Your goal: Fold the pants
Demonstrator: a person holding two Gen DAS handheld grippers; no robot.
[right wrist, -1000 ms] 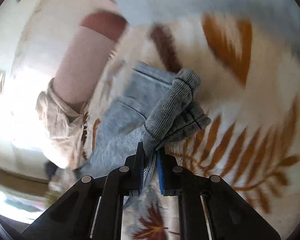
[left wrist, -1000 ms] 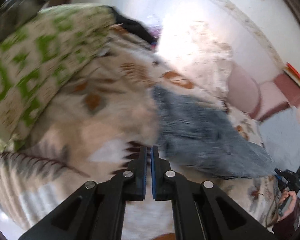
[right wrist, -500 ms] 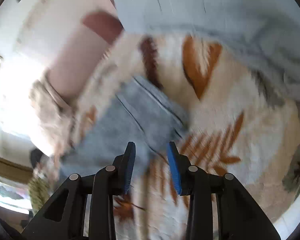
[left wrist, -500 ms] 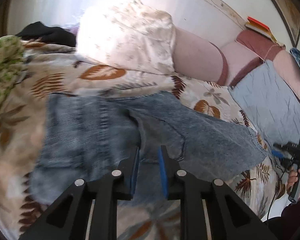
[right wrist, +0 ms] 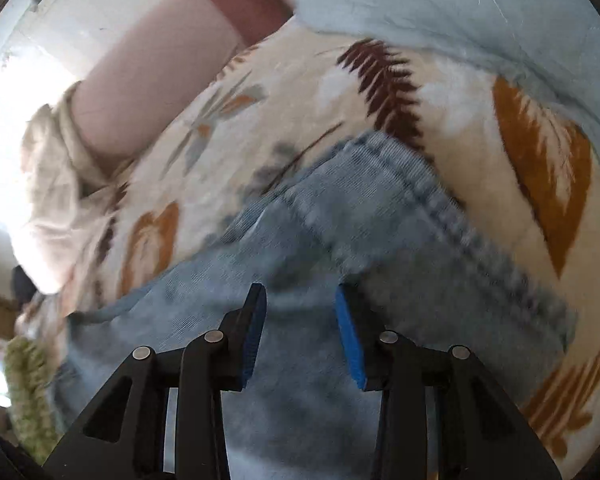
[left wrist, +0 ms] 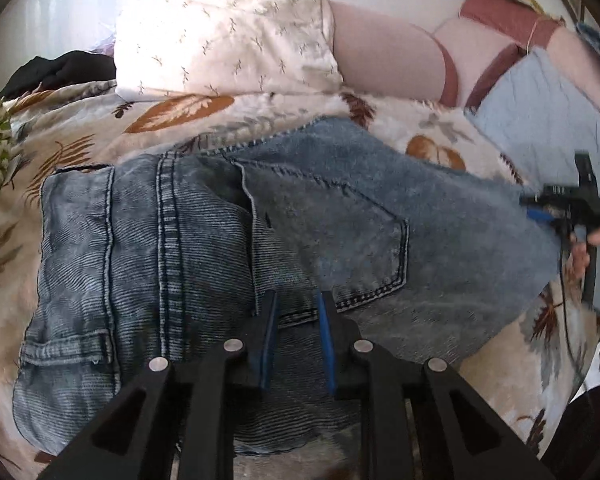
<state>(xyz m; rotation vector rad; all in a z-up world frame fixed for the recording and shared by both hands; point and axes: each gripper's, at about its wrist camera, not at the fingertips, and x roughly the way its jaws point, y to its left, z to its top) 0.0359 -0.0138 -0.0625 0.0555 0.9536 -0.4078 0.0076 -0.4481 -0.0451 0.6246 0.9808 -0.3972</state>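
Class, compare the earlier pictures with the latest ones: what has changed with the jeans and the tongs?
The right tongs, shut on a bunched fold of the jeans a second ago, have let it go; both tongs opened and now hang empty over the denim. The left tongs swung from the blanket onto the jeans. The jeans stay on the blanket.

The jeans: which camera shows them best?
The left wrist view: the jeans lie sharp across the leaf-print blanket, with seams and back pocket visible. The right wrist view shows only one blurred hem end.
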